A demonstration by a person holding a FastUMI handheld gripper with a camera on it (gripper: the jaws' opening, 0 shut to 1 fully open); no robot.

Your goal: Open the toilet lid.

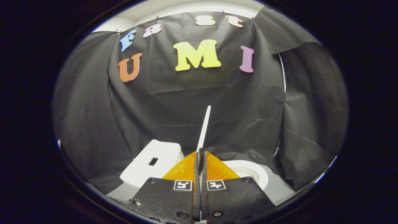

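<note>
A small white toilet stands on the booth floor below me, its tank (152,163) left of my fingers and its round bowl (248,172) right of them. The thin white lid (204,127) is seen edge-on, raised almost upright and leaning slightly to the right. Its lower end runs down into the narrow slit between my two fingers. My gripper (200,161) is shut on that lid edge, both pads pressed against it.
Black cloth (248,109) hangs close behind and to both sides of the toilet. A pale grey floor (279,189) shows around the bowl on the right.
</note>
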